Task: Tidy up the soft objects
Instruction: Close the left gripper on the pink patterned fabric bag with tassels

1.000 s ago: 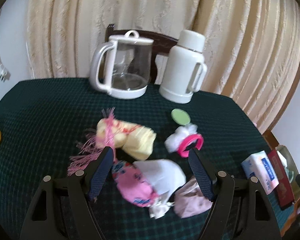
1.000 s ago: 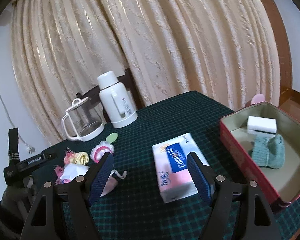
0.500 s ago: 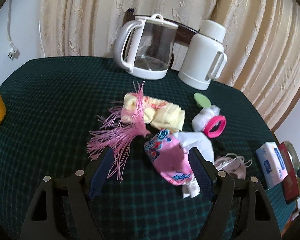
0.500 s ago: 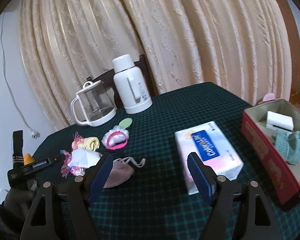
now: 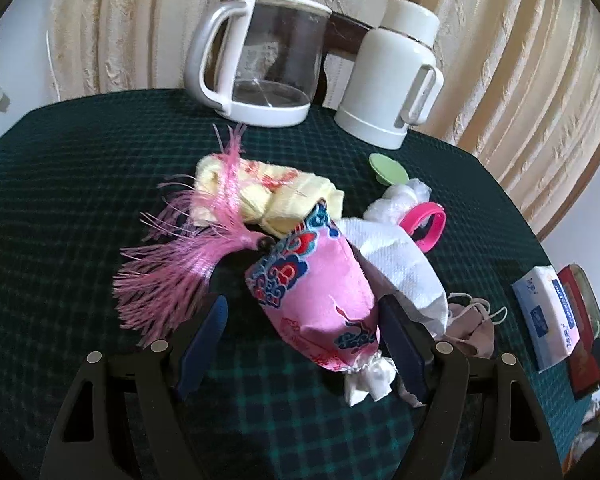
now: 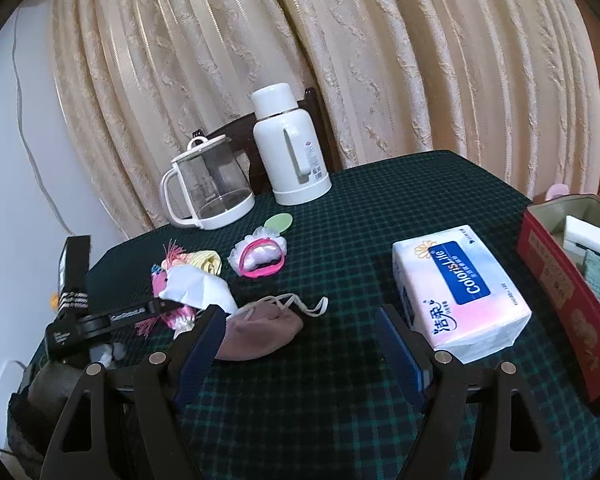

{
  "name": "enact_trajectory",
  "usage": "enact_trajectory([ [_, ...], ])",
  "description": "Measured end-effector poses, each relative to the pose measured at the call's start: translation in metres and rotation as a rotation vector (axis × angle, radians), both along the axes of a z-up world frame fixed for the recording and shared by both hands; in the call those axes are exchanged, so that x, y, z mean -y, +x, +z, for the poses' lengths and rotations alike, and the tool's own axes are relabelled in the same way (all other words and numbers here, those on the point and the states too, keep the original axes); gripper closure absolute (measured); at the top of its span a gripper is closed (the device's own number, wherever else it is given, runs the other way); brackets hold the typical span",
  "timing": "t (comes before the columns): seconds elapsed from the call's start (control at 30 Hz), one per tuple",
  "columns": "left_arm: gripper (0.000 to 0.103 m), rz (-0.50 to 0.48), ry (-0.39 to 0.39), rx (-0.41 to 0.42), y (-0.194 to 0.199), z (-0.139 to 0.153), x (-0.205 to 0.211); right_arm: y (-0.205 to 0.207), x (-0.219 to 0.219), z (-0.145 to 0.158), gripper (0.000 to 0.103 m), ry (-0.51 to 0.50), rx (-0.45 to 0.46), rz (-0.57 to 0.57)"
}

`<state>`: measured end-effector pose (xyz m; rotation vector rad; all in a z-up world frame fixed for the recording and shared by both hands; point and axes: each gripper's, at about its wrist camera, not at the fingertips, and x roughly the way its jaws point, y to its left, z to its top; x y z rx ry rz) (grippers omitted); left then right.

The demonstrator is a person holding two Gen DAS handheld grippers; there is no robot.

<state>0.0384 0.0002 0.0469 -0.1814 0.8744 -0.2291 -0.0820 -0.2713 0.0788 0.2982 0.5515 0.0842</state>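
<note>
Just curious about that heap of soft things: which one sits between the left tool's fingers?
The pink embroidered pouch with the pink tassel. The yellow cloth and white cloth lie beyond the fingers.

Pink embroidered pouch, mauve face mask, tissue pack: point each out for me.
pink embroidered pouch (image 5: 320,292): left wrist view, on its pink satin middle.
mauve face mask (image 6: 262,328): right wrist view, on its fabric body.
tissue pack (image 6: 460,280): right wrist view, on its blue label.
</note>
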Motion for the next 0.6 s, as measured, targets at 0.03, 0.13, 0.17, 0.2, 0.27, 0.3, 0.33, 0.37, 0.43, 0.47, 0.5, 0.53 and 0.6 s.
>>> enact_trajectory([
  [0.03, 0.025, -0.002, -0.003, -0.003, 0.001, -0.001, 0.001, 0.0, -0.001, -0.001, 0.023, 0.0, -0.003, 0.003],
  [0.13, 0.027, -0.008, -0.018, -0.008, 0.004, -0.003, 0.003, 0.004, -0.003, -0.004, 0.023, 0.002, -0.019, 0.018],
  [0.17, 0.031, -0.01, -0.026, -0.009, 0.005, -0.004, 0.003, 0.006, -0.004, -0.006, 0.023, 0.006, -0.028, 0.024],
  [0.2, 0.033, -0.011, -0.033, -0.01, 0.006, -0.004, 0.003, 0.008, -0.004, -0.009, 0.023, 0.011, -0.037, 0.029],
  [0.27, 0.046, -0.008, -0.039, -0.005, 0.007, -0.004, 0.001, 0.012, -0.006, -0.013, 0.023, 0.018, -0.058, 0.042],
  [0.3, 0.046, -0.008, -0.043, -0.006, 0.007, -0.004, 0.0, 0.013, -0.007, -0.014, 0.023, 0.021, -0.069, 0.051],
  [0.33, 0.048, -0.007, -0.049, -0.005, 0.006, -0.004, -0.002, 0.015, -0.008, -0.016, 0.023, 0.022, -0.077, 0.058],
  [0.37, 0.049, -0.005, -0.054, -0.002, 0.005, -0.003, -0.004, 0.017, -0.01, -0.018, 0.023, 0.025, -0.088, 0.069],
  [0.43, 0.049, 0.001, -0.062, 0.011, 0.002, 0.001, -0.008, 0.021, -0.011, -0.02, 0.023, 0.032, -0.103, 0.084],
  [0.47, 0.049, 0.004, -0.066, 0.017, 0.001, 0.002, -0.01, 0.024, -0.012, -0.022, 0.023, 0.041, -0.116, 0.095],
  [0.5, 0.049, 0.01, -0.073, 0.027, -0.002, 0.005, -0.014, 0.026, -0.013, -0.023, 0.022, 0.045, -0.122, 0.099],
  [0.53, 0.049, 0.019, -0.079, 0.039, -0.005, 0.009, -0.018, 0.029, -0.014, -0.025, 0.02, 0.05, -0.132, 0.102],
  [0.6, 0.049, 0.04, -0.085, 0.058, -0.009, 0.015, -0.027, 0.033, -0.016, -0.027, 0.019, 0.05, -0.145, 0.108],
])
